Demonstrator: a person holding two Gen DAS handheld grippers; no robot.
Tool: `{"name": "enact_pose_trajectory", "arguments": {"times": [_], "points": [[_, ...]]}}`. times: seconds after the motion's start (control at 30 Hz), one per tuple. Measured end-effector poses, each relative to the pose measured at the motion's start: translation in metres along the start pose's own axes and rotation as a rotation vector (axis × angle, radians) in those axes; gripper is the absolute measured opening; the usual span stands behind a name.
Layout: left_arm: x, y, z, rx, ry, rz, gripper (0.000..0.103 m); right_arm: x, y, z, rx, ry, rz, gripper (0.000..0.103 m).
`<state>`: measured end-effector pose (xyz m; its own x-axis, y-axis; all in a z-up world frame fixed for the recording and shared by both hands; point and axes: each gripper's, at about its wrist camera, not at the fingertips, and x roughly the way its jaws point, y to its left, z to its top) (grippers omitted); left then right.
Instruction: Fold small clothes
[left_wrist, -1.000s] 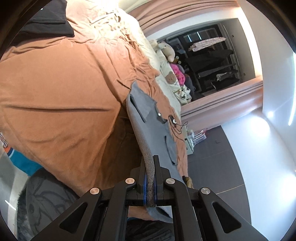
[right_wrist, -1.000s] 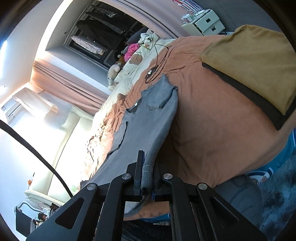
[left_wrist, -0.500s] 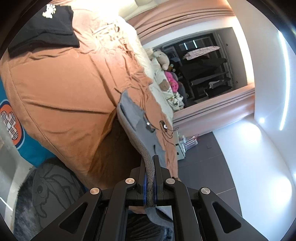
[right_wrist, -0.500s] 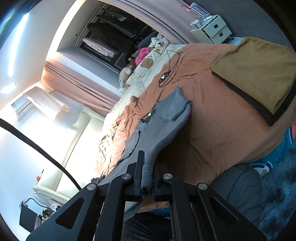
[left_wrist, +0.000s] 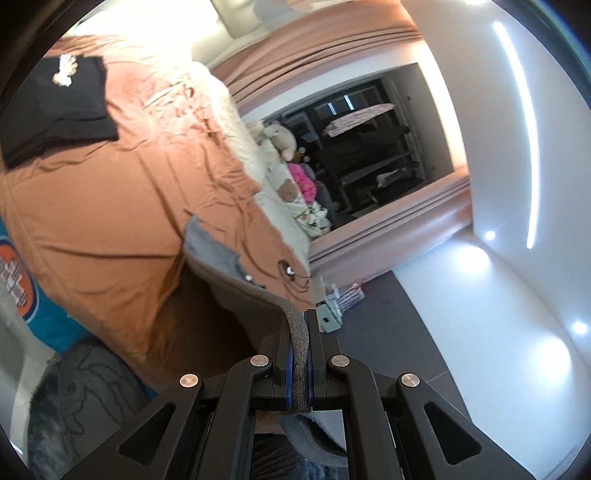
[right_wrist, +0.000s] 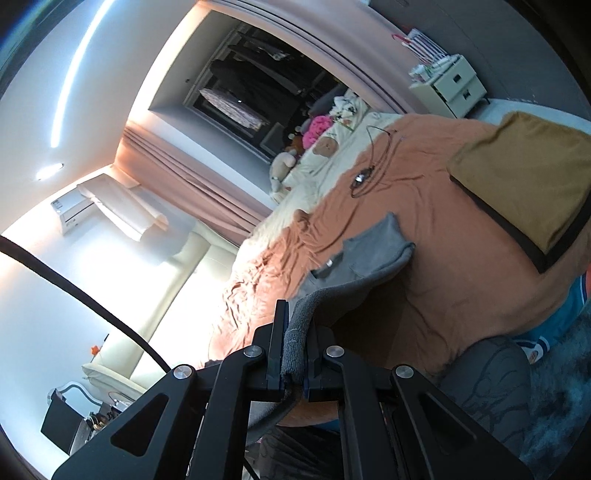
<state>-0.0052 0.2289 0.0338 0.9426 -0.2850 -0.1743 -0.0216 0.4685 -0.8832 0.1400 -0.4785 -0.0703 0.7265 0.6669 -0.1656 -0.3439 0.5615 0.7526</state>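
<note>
A small grey garment (left_wrist: 221, 266) with pockets stretches between my two grippers above the orange bedspread (left_wrist: 110, 206). My left gripper (left_wrist: 300, 332) is shut on one end of its ribbed waistband. My right gripper (right_wrist: 295, 328) is shut on the other end of the garment (right_wrist: 369, 254). The near edge is lifted into the air; the far end still lies on the bed.
A folded black garment (left_wrist: 55, 110) lies on the bed at the far left. A folded mustard garment (right_wrist: 524, 177) lies at the right. A cable with a small device (right_wrist: 364, 177), stuffed toys (right_wrist: 321, 133), a white drawer unit (right_wrist: 454, 85) and a grey rug (left_wrist: 85, 402) are in view.
Both grippers have risen and pulled back from the bed with the garment. More of the grey cloth has lifted off the bedspread, and less of it lies flat.
</note>
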Motion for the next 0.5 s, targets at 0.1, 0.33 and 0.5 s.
{"name": "enact_pose_trajectory", "arguments": {"times": [0.1, 0.33, 0.5], "points": [[-0.004, -0.013, 0.007, 0.027, -0.021, -0.013, 0.005, -0.003, 0.002, 0.002, -0.025, -0.021, 0.02, 0.002], [0.014, -0.002, 0.02, 0.005, -0.019, 0.003, 0.005, 0.021, -0.013, 0.007, -0.038, -0.031, 0.021, 0.002], [0.056, 0.016, 0.038, -0.025, 0.018, 0.041, 0.005, 0.062, -0.035, 0.02, -0.003, -0.004, 0.002, 0.002]]}}
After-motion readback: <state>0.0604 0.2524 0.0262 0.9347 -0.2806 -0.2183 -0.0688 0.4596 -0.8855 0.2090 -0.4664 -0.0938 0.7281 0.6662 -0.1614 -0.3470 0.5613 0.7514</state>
